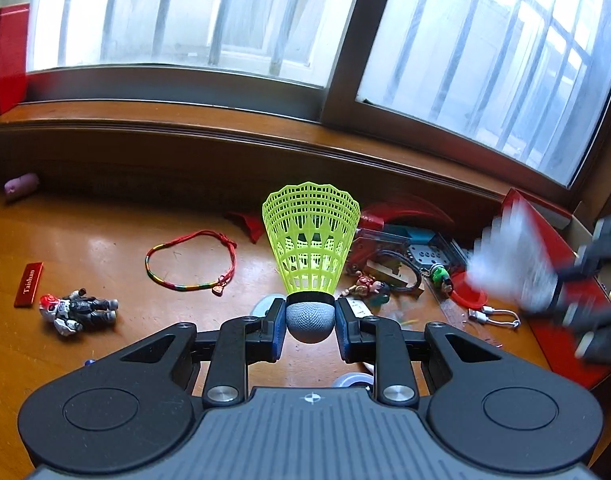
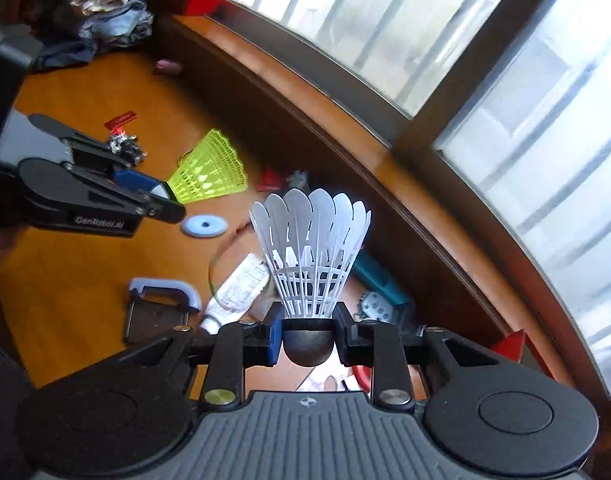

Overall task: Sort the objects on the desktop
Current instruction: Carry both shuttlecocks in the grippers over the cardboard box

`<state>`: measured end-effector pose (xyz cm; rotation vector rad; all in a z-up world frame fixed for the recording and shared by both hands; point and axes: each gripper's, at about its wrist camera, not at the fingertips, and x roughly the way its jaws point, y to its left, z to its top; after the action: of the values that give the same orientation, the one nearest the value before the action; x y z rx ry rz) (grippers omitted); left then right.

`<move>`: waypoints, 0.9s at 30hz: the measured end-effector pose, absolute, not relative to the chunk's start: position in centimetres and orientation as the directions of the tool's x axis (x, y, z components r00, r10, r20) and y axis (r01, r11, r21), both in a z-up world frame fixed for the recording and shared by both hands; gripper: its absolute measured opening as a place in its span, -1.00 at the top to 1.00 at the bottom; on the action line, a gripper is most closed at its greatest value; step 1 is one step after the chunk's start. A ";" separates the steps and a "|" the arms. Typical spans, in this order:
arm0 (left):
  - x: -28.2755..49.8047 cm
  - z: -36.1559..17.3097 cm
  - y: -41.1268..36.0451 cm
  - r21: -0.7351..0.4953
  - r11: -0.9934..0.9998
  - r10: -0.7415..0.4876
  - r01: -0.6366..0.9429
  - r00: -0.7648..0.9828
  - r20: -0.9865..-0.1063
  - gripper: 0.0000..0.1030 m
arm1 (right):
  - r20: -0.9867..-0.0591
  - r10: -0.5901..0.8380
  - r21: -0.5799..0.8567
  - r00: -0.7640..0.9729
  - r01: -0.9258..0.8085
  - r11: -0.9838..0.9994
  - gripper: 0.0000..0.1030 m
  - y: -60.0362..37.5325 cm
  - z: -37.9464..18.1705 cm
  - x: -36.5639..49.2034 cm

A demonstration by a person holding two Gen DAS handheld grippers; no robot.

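My left gripper [image 1: 310, 320] is shut on the grey cork of a neon-yellow plastic shuttlecock [image 1: 311, 240], skirt pointing forward, held above the wooden desk [image 1: 105, 248]. My right gripper [image 2: 307, 338] is shut on the black cork of a white shuttlecock [image 2: 311, 252], also above the desk. In the left wrist view the right gripper and white shuttlecock [image 1: 509, 264] show blurred at the right. In the right wrist view the left gripper [image 2: 161, 196] with the yellow shuttlecock [image 2: 209, 170] is at the left.
On the desk lie a red string bracelet [image 1: 191, 260], a toy figure [image 1: 79, 310], a red tag [image 1: 28, 284], keychains [image 1: 441, 276], a USB cable [image 1: 493, 316], a blue disc [image 2: 204, 225], a white tube [image 2: 235, 292] and a clamp [image 2: 161, 304]. A red box [image 1: 545, 248] stands right.
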<state>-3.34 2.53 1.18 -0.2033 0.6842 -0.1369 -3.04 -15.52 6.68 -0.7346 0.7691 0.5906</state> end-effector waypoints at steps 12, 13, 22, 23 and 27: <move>-2.7 1.7 0.1 -0.207 0.975 -0.195 0.079 0.750 -0.632 0.48 | -0.760 0.306 -0.149 0.574 -0.612 0.777 0.46 -19.6 4.1 -4.8; -2.7 1.8 -0.2 -0.203 0.976 -0.197 0.085 0.749 -0.633 0.48 | -0.748 0.321 -0.127 0.581 -0.599 0.790 0.46 -20.0 4.3 -4.9; -2.0 3.1 -3.8 -0.158 0.975 -0.222 0.158 0.750 -0.624 0.48 | -0.672 0.373 0.024 0.640 -0.485 0.874 0.46 -23.9 3.9 -4.9; -2.0 3.2 -4.1 -0.153 0.974 -0.225 0.164 0.750 -0.622 0.48 | -0.668 0.375 0.033 0.643 -0.477 0.878 0.46 -24.3 3.7 -4.8; -1.9 3.6 -5.5 -0.139 0.973 -0.231 0.185 0.752 -0.618 0.48 | -0.655 0.376 0.054 0.656 -0.456 0.889 0.46 -25.7 3.6 -4.8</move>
<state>-1.90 -5.46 3.58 -0.0706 0.6835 -0.2275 -4.76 -25.68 3.57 -0.1191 0.7144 0.4724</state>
